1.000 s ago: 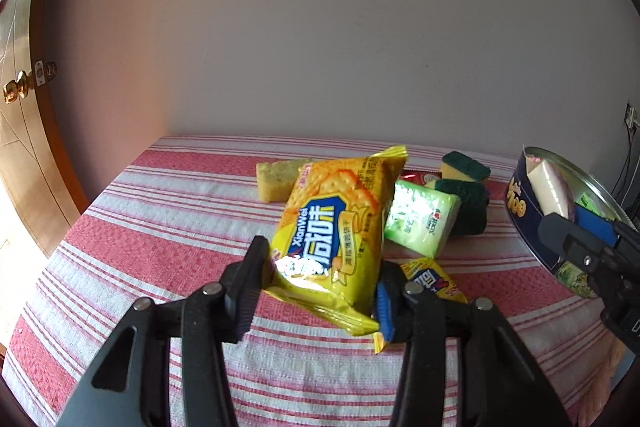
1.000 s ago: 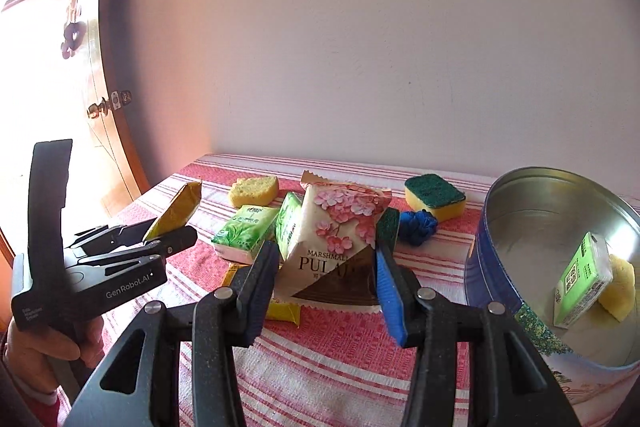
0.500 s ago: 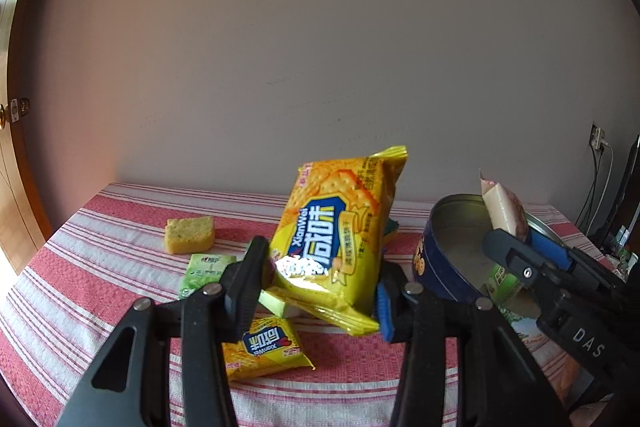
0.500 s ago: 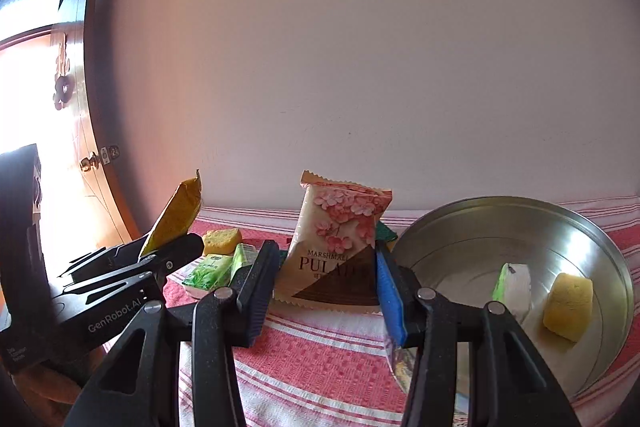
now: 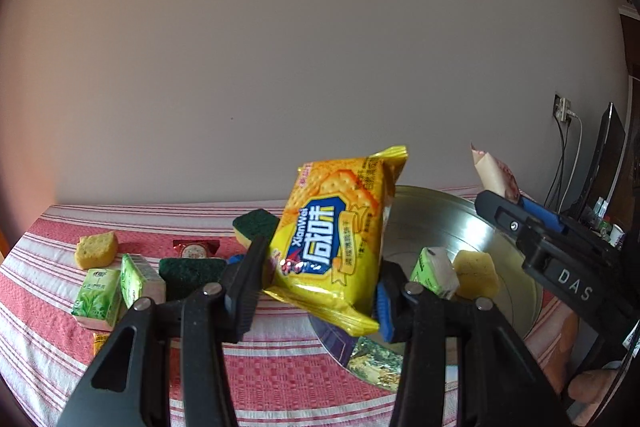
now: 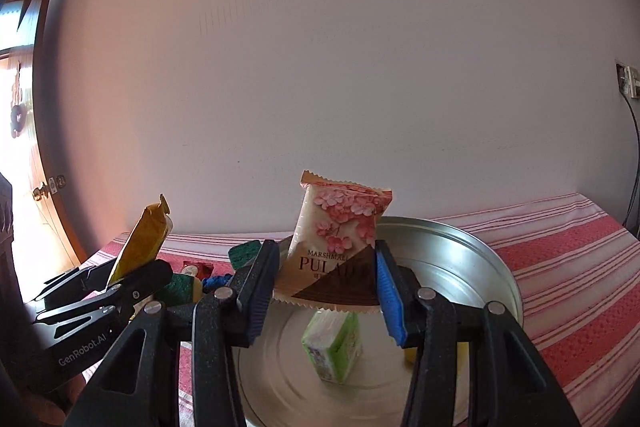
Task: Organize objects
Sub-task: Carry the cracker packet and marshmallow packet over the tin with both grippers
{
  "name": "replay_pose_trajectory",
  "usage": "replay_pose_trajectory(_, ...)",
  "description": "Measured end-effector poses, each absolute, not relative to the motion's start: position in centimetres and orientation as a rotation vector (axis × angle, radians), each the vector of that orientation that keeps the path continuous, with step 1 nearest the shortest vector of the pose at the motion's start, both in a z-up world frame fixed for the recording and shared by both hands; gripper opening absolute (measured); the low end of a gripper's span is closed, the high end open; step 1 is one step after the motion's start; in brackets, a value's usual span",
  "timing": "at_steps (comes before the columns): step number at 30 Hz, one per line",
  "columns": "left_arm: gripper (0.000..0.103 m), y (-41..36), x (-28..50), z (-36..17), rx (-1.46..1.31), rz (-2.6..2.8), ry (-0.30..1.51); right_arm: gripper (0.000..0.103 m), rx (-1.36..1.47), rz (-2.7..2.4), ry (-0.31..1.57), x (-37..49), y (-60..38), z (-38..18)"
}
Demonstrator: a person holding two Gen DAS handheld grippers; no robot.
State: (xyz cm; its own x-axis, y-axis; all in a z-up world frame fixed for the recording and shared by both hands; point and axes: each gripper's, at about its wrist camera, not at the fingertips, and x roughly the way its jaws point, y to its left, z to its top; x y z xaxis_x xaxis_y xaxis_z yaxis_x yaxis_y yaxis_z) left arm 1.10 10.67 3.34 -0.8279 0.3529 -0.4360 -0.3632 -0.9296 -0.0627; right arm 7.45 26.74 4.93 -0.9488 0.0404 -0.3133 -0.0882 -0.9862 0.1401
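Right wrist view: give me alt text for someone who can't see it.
The right claw grips a pink-flowered marshmallow packet above a round metal tin holding a green tissue pack. At left, the left claw holds a yellow cracker packet over the red striped tablecloth.

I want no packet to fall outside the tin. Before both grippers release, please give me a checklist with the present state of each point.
1. Left gripper clamps the yellow cracker packet: ok.
2. Right gripper clamps the marshmallow packet: ok.
3. Marshmallow packet is above the round tin: ok.
4. Cracker packet is fully above the tin: cannot tell; in the left wrist view it hangs near the tin's left rim.
5. Free floor in the tin beside the green tissue pack and yellow sponge: ok.
6. The two grippers are apart from each other: ok.
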Motion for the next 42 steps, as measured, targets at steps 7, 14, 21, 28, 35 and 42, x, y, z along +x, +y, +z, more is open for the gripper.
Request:
replay_pose_trajectory(7, 0.046, 14.8, 0.9, 2.5, -0.653, 2.649, 0.071, 0.05, -0.504, 2.951, 0.228, 8.3, 32.1, 4.4)
replay_pose_trajectory(14, 0.046, 17.8, 0.9, 1.9, -0.672, 2.652, 0.136, 0.05, -0.523, 2.915, 0.149, 8.0, 33.6, 4.0)
replay_pose_trajectory(21, 0.046, 18.3, 0.1, 0.7, -0.741, 2.667, 0.147, 0.05, -0.606, 2.867, 0.153, 6.4, 33.8, 3.1)
replay_pose_trajectory(28, 0.046, 17.9, -0.8, -0.6, -0.816, 2.68, 0.163, 0.05, -0.676, 2.856, 0.094, 5.5, 33.3, 2.1)
replay_pose_trajectory(35, 0.046, 17.9, -0.9, -1.1, -0.839, 2.693, 0.186, 0.05, -0.717, 2.849, 0.086, 5.0, 32.7, 1.8)
replay_pose_trajectory(42, 0.046, 18.2, -0.4, -1.0, -0.823, 2.69, 0.197, 0.05, -0.744, 2.852, 0.07, 4.6, 32.4, 0.6)
